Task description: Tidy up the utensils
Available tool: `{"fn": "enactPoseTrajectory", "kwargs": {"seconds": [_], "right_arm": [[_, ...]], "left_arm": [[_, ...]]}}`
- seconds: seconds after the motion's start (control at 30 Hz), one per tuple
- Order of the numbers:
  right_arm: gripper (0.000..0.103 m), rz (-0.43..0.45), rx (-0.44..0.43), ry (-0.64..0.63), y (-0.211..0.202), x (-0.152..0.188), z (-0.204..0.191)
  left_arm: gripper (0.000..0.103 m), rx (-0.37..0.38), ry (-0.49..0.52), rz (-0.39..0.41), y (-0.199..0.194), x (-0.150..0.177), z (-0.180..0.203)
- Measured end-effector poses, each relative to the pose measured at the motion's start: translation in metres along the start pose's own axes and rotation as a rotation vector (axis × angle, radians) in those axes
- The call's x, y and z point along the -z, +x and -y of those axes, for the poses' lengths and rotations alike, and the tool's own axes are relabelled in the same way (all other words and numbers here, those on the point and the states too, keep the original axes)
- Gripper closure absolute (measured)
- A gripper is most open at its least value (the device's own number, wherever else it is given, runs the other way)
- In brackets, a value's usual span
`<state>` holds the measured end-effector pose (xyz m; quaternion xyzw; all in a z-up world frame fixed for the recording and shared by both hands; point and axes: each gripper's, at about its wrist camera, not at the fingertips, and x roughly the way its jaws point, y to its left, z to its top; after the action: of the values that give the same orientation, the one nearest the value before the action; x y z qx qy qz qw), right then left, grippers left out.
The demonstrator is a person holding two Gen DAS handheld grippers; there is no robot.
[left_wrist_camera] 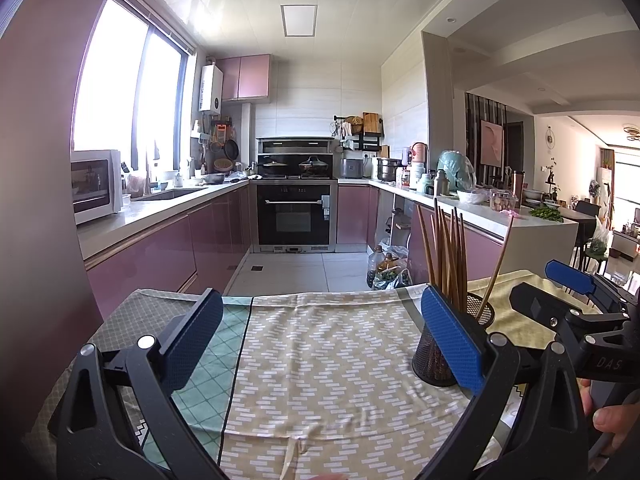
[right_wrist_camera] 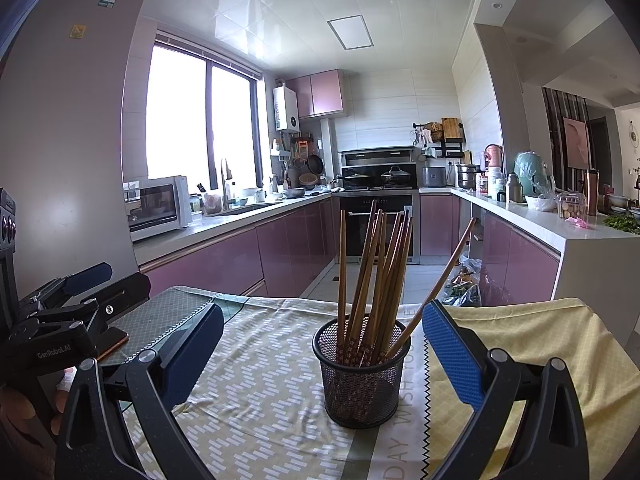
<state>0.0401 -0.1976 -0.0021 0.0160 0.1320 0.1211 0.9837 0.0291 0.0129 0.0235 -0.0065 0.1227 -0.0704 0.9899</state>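
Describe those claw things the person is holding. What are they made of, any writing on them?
Each claw, the left claw and the right claw, is a black frame of angular linkage arms joined by silver round pivots. Each ends in two flat fingers faced with blue textured pads. White lettering reads "GenRobot.AI" on the left one's body, as the right camera sees it. No cables or sleeves show.
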Motion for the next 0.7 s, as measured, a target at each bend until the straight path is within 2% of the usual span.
{"fn": "enactPoseTrajectory", "kwargs": {"seconds": [0.7], "right_arm": [[0.007, 0.003, 0.0, 0.001, 0.0004, -0.0014, -0.0007]], "left_arm": [[0.006, 0.0, 0.004, 0.003, 0.0003, 0.0004, 0.0008]]}}
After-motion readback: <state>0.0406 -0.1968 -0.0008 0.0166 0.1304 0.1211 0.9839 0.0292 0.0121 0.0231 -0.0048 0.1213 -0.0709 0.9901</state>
